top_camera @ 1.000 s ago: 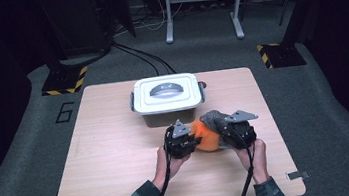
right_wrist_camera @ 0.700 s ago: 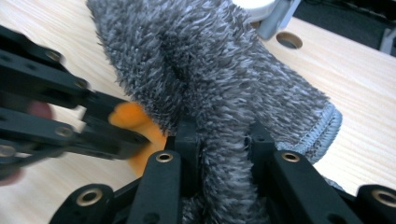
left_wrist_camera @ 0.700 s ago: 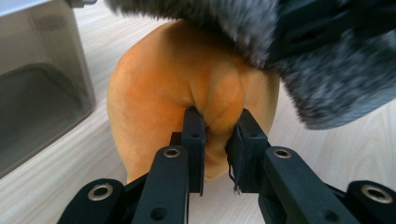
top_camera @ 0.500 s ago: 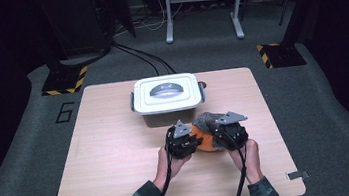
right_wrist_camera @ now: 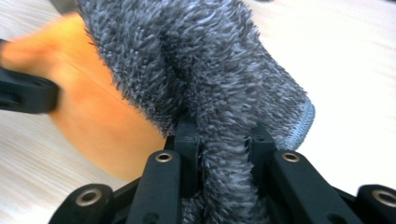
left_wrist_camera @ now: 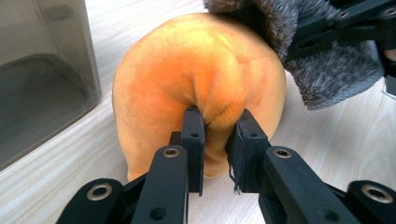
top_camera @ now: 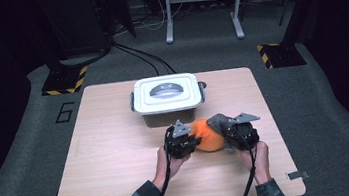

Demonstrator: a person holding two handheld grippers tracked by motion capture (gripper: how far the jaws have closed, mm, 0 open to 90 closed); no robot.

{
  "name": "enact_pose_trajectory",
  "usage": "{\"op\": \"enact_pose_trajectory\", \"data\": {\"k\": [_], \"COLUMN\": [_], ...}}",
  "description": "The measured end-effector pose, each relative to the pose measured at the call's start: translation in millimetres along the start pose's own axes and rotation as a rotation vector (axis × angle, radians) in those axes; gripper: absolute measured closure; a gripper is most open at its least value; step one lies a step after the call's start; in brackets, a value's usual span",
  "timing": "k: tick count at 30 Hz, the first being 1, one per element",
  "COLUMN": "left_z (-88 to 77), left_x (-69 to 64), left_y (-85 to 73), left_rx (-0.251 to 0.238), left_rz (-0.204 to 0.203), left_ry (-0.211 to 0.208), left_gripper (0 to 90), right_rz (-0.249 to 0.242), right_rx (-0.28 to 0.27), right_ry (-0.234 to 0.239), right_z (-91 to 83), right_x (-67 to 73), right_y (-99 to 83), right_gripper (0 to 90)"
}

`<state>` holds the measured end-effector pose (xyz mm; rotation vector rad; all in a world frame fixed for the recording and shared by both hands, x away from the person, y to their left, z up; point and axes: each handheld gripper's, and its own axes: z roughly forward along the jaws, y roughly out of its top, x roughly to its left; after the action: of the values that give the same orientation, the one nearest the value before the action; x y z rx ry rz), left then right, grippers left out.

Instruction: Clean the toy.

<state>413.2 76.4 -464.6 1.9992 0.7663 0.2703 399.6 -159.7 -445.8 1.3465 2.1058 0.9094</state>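
Left tongs [left_wrist_camera: 217, 140] pinching orange plush [left_wrist_camera: 196, 74], right tongs [right_wrist_camera: 224, 140] pinching grey cloth [right_wrist_camera: 210, 70], lidded box [top_camera: 166, 98] behind

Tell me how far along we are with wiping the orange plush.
Done: both grips are set. The left gripper pinches a fold of the orange plush, and the right gripper clamps the grey cloth. In hand: the cloth lies against the plush's top. Left: the lidded bin remains closed behind them.

A painted "6", apparently, marks the floor mat [top_camera: 65, 113] left of the table.
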Motion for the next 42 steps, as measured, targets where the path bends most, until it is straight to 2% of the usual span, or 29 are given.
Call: {"op": "enact_pose_trajectory", "data": {"k": [4, 7, 11, 13, 15, 18, 20, 21, 22, 23, 24, 26, 27, 28, 29, 31, 34, 35, 37, 39, 40, 41, 42], "left_z": [0.7, 0.7, 0.1, -0.1, -0.4, -0.7, -0.3, -0.3, -0.2, -0.4, -0.4, -0.2, -0.2, -0.5, -1.0, -1.5, -1.7, -1.3, -1.2, -1.2, -1.2, -1.0, -1.0], "left_x": [0.3, 0.8, 2.3, 2.8, 2.9, 2.8, 1.6, 1.6, -0.1, -0.8, -0.8, -1.9, -1.3, -0.7, 1.7, 4.4, 4.9, 4.3, 4.3, 6.3, 6.3, 7.9, 7.9], "left_y": [-0.5, -0.8, -1.5, -1.5, -1.3, -1.2, -0.9, -0.9, -0.7, -0.4, -0.4, -0.2, -0.2, -0.2, -0.8, -2.4, -2.9, -3.0, -2.9, -3.1, -3.1, -3.4, -3.4], "left_rx": [-0.003, 0.000, -0.001, -0.002, -0.002, 0.001, -0.002, -0.002, -0.004, 0.002, 0.002, 0.000, -0.001, 0.002, 0.004, 0.003, 0.003, 0.000, 0.002, 0.003, 0.003, 0.003, 0.003], "left_rz": [-0.002, -0.001, -0.002, -0.006, -0.004, 0.001, 0.006, 0.006, 0.013, 0.016, 0.016, 0.020, 0.021, 0.021, 0.013, -0.002, -0.003, 0.000, 0.003, -0.003, -0.003, -0.012, -0.012], "left_ry": [0.002, 0.002, 0.004, 0.002, 0.003, -0.003, -0.005, -0.005, -0.006, -0.011, -0.011, -0.009, -0.019, -0.018, -0.014, -0.021, -0.022, -0.017, -0.018, -0.019, -0.019, -0.022, -0.022], "left_gripper": [77.5, 77.5, 77.5, 77.4, 77.3, 77.4, 77.4, 77.4, 77.3, 77.4, 77.4, 77.3, 77.3, 77.3, 77.3, 77.3, 77.3, 77.4, 77.4, 77.4, 77.4, 77.4, 77.4], "right_rz": [0.041, 0.084, 0.112, 0.121, 0.121, 0.107, 0.072, 0.072, 0.025, 0.000, 0.000, -0.052, -0.091, -0.091, -0.108, -0.106, -0.099, -0.079, -0.084, -0.062, -0.062, -0.035, -0.031], "right_rx": [0.033, 0.079, 0.121, 0.129, 0.123, 0.072, 0.022, 0.022, -0.011, -0.019, -0.019, -0.040, -0.056, -0.056, -0.040, -0.039, -0.037, -0.031, -0.028, -0.011, -0.011, 0.007, 0.011], "right_ry": [-0.012, -0.020, -0.005, 0.003, -0.009, -0.019, -0.020, -0.020, -0.013, -0.004, -0.004, 0.008, 0.025, 0.025, 0.018, 0.024, 0.029, 0.021, 0.021, 0.001, 0.001, -0.006, -0.007], "right_z": [10.7, 20.3, 34.8, 36.3, 31.0, 13.1, 0.3, 0.3, -11.8, -15.0, -15.0, -21.1, -19.6, -19.6, -13.5, -10.0, -8.6, -8.1, -8.0, -5.5, -5.5, -2.4, -0.7], "right_x": [-11.8, -19.5, -27.8, -29.8, -29.8, -27.8, -21.6, -21.6, -7.3, -1.9, -1.9, 16.7, 30.1, 30.1, 37.0, 37.0, 33.6, 30.2, 27.8, 17.8, 17.8, 11.0, 7.7], "right_y": [-10.2, -18.8, -29.8, -31.2, -28.0, -18.4, -9.4, -9.4, 2.9, 7.0, 7.0, 18.2, 25.6, 25.6, 28.9, 29.0, 27.4, 25.0, 23.9, 17.6, 17.6, 12.3, 9.9], "right_gripper": [72.1, 72.1, 71.9, 71.9, 71.9, 72.0, 72.0, 72.0, 71.9, 71.9, 71.9, 71.7, 71.8, 71.8, 71.9, 72.1, 72.2, 72.2, 72.2, 72.1, 72.1, 72.2, 72.1]}}
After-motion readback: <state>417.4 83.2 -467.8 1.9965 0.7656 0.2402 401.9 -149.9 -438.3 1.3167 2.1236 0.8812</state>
